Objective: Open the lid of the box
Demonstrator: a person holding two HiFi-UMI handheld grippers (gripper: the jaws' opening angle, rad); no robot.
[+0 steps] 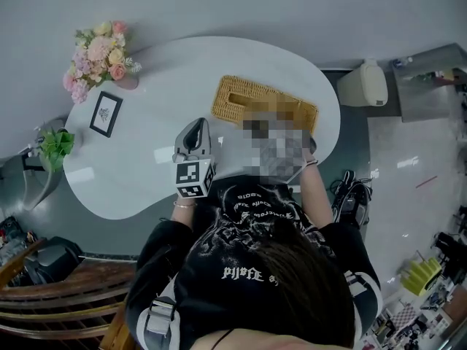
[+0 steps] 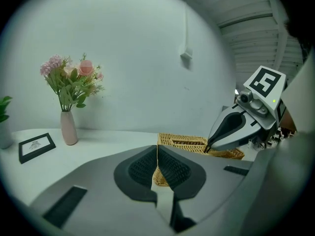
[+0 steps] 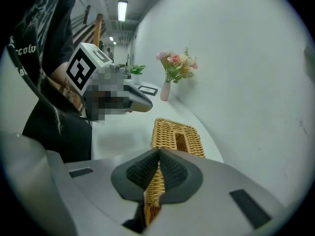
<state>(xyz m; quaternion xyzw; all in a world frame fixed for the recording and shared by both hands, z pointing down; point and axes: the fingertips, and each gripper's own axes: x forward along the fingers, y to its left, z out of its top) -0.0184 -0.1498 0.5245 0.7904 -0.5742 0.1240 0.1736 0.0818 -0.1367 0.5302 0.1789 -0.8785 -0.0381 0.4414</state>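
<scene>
A flat woven wicker box point(image 1: 264, 105) lies on the white table point(image 1: 146, 159), its lid point(image 3: 178, 134) down and slotted on top. My right gripper point(image 3: 158, 150) sits at the box's near end with its jaws closed together on the lid's wicker rim. In the left gripper view, the right gripper point(image 2: 207, 150) touches the box's front edge point(image 2: 224, 154). A mosaic patch hides it in the head view. My left gripper point(image 2: 157, 146) is shut with nothing held, hovering just left of the box point(image 1: 197, 126).
A vase of pink flowers point(image 1: 98, 55), a small framed picture point(image 1: 106, 114) and a green plant point(image 1: 55, 146) stand at the table's left end. A white bin point(image 1: 368, 84) sits on the floor beyond the right end. A wooden chair point(image 1: 66, 297) is at my left.
</scene>
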